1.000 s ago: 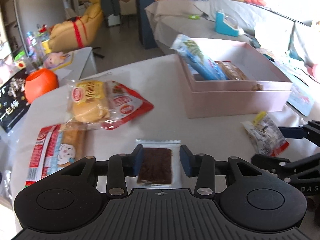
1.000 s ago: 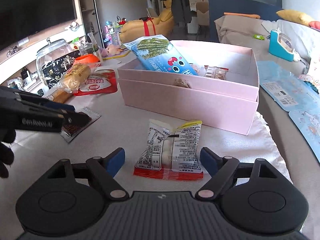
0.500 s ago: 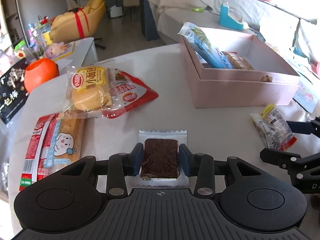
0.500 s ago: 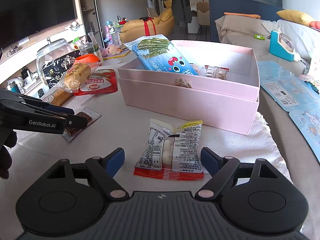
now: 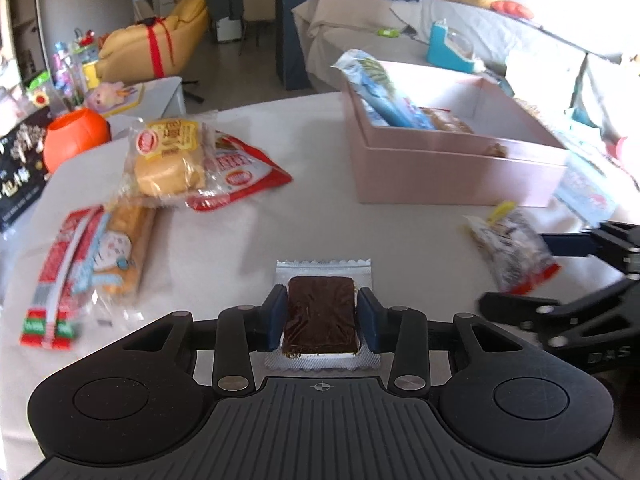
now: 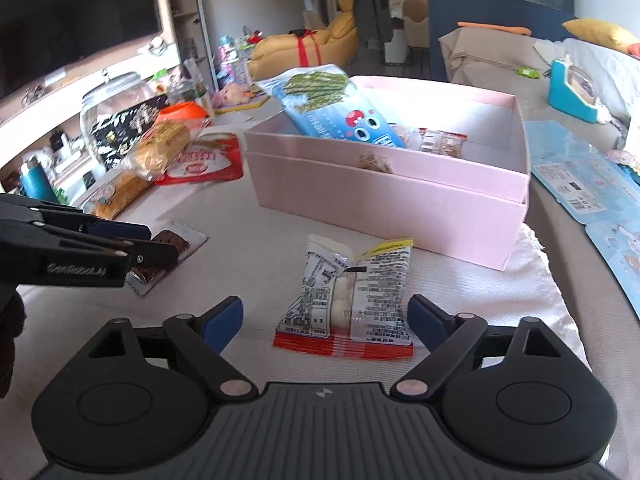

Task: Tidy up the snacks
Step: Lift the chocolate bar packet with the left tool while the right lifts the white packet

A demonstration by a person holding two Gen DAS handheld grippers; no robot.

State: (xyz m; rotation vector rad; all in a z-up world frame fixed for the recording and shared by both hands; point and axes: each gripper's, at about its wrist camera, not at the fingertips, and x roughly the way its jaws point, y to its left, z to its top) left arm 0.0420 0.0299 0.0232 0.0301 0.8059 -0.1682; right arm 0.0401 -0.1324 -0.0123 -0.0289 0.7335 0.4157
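Observation:
My left gripper (image 5: pixel 322 316) is shut on a brown bar in a clear wrapper (image 5: pixel 322 312) and holds it just above the table; the bar also shows in the right wrist view (image 6: pixel 170 242). My right gripper (image 6: pixel 326 318) is open around a white and red printed snack packet (image 6: pixel 352 300) that lies on the table; the packet also shows in the left wrist view (image 5: pixel 510 250). The pink box (image 6: pixel 400 196) stands behind it and holds a blue snack bag (image 6: pixel 332 106) and small packets.
A bun pack (image 5: pixel 172 156) on a red pouch (image 5: pixel 240 176) and a long bread pack (image 5: pixel 92 256) lie at the left. An orange bowl (image 5: pixel 74 138) and a glass jar (image 6: pixel 108 108) stand beyond. Blue sheets (image 6: pixel 580 184) lie right of the box.
My left gripper has closed on the brown bar and lifted it slightly off the table. The right gripper has moved a little closer to the printed packet and stays open.

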